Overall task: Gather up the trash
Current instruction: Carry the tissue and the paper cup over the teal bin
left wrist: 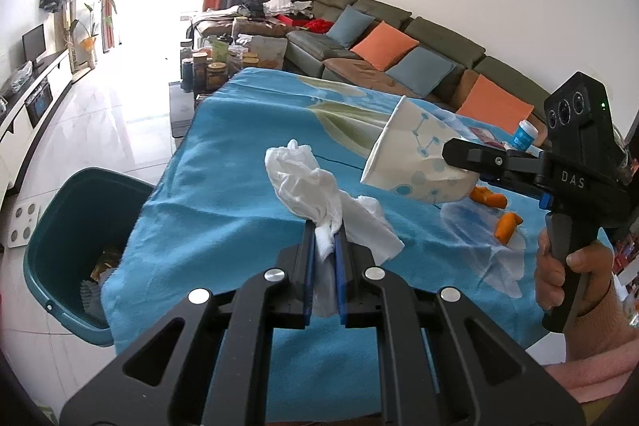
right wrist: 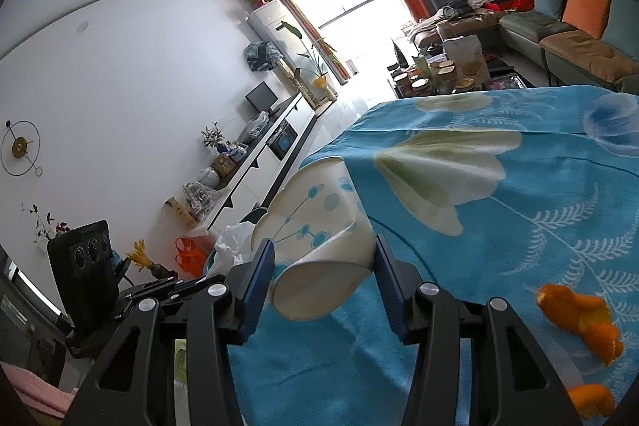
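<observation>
Your left gripper [left wrist: 324, 238] is clamped tight on a crumpled white paper tissue [left wrist: 319, 190], held above the blue flower-patterned cloth covering the table [left wrist: 223, 186], near the edge where a dark teal plastic bin [left wrist: 60, 226] stands on the floor with what looks like paper waste inside. Your right gripper [right wrist: 324, 258] pinches a dented white paper cup with blue dots [right wrist: 315, 226], tilted on its side above the cloth. Orange peel pieces [right wrist: 579, 318] lie on the cloth toward the opposite edge.

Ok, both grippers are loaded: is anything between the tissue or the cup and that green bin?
Nothing visible. The green bin stands open-topped beside the table edge, and only bare blue cloth lies between it and the tissue and paper cup.
</observation>
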A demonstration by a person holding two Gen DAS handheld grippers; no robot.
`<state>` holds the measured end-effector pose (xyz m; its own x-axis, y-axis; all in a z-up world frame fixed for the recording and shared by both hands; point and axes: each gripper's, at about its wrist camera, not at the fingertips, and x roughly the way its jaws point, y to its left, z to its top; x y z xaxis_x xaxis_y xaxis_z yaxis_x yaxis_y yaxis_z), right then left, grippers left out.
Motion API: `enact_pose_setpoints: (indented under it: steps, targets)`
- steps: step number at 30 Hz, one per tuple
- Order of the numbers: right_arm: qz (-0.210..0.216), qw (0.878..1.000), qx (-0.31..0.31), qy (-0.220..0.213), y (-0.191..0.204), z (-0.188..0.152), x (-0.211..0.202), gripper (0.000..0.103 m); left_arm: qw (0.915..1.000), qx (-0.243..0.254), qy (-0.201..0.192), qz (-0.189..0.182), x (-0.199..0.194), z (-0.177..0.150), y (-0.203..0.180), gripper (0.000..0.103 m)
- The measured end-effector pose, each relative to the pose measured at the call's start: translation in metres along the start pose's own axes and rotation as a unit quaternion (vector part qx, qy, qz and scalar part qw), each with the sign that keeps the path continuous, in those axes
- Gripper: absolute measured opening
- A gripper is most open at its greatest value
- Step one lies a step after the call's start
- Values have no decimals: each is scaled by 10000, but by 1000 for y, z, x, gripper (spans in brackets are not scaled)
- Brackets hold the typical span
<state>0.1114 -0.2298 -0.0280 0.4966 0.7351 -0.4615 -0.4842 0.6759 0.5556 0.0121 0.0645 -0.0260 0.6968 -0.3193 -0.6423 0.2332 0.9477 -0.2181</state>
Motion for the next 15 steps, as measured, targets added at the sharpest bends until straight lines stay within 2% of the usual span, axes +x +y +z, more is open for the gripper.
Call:
enact_pose_setpoints:
  steps: [15]
  targets:
    - [188,9995,-165,185,15,3,22,48,9994,-166,-157,265,-21,-5,19,9]
